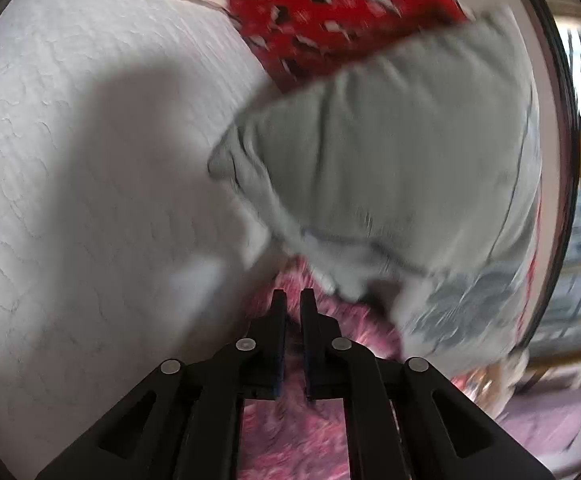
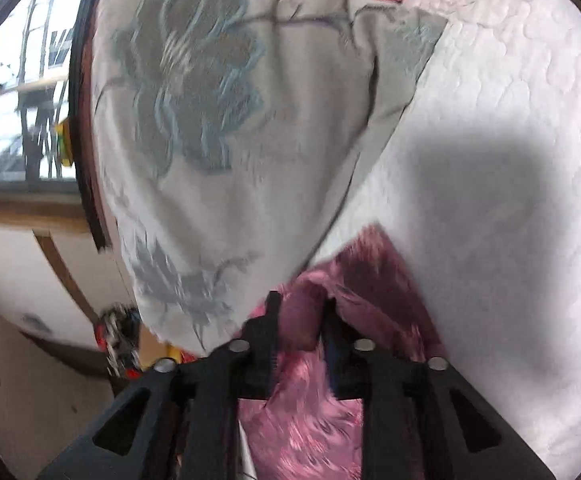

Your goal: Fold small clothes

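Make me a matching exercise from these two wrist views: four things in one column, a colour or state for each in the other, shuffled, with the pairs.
1. fuzzy pink garment
2. pale grey floral cloth
3. red patterned fabric
4. white textured bedspread

a. black-and-white marks
b. carries a gripper shadow
c. pinched by the right gripper
d. printed with a blue-grey flower

Pairs: 1-c, 2-d, 3-a, 4-b

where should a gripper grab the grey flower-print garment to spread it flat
Judging from its pose, take the grey flower-print garment at its loose pointed corner, coming in from the bare white bedspread side. That corner sticks out clear, while the near edge overlaps the pink fuzzy cloth both grippers seem to hold.
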`<state>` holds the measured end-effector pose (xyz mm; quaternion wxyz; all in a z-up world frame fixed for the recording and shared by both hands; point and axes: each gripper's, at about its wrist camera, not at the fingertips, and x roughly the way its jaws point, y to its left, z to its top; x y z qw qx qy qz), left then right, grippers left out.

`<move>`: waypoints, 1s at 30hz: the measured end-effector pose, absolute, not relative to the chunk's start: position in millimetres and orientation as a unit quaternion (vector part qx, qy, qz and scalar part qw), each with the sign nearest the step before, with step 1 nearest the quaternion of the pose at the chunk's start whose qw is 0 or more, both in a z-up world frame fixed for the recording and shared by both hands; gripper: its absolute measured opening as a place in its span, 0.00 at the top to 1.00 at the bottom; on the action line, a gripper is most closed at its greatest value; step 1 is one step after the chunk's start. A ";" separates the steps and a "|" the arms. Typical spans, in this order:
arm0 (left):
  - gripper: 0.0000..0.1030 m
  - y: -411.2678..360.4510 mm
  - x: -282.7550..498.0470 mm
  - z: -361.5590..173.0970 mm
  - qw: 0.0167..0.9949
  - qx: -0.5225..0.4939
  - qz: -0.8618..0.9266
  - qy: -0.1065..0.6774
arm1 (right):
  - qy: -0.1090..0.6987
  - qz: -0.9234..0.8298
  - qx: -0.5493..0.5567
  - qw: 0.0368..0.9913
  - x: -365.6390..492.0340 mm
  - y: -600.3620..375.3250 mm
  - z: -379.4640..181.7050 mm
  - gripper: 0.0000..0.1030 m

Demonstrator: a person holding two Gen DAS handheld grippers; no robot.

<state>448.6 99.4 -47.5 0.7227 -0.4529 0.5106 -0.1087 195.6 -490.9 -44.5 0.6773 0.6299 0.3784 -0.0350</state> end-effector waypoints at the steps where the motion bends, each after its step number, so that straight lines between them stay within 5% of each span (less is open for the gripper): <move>1: 0.88 102.2 450.8 -47.7 0.715 -0.465 -0.112 0.510 | 0.374 -0.046 0.638 0.672 196.0 -493.3 -46.4 0.69; 5: 0.75 99.6 447.0 -39.7 0.729 -0.425 -0.135 0.520 | 0.341 -0.064 0.636 0.689 187.7 -496.0 -35.5 0.65; 9: 0.66 88.2 436.0 -40.8 0.746 -0.355 -0.170 0.538 | 0.344 -0.092 0.591 0.724 176.2 -501.4 -19.3 0.49; 18: 0.56 55.3 456.9 -77.2 0.718 -0.340 -0.143 0.590 | 0.468 -0.121 0.426 0.764 204.8 -465.0 -27.0 0.50; 20: 0.68 46.0 457.3 -76.6 0.719 -0.333 -0.150 0.591 | 0.472 -0.118 0.390 0.782 211.5 -454.4 -23.3 0.56; 22: 0.91 30.6 458.5 -66.8 0.746 -0.283 -0.165 0.580 | 0.478 -0.118 0.358 0.793 216.9 -446.4 -17.6 0.91; 23: 0.92 25.8 456.6 -62.4 0.757 -0.265 -0.169 0.573 | 0.481 -0.115 0.341 0.799 219.2 -444.1 -14.5 0.95; 30: 0.96 22.9 444.4 -29.8 0.805 -0.276 -0.182 0.492 | 0.370 -0.103 0.379 0.842 209.8 -468.4 28.1 0.96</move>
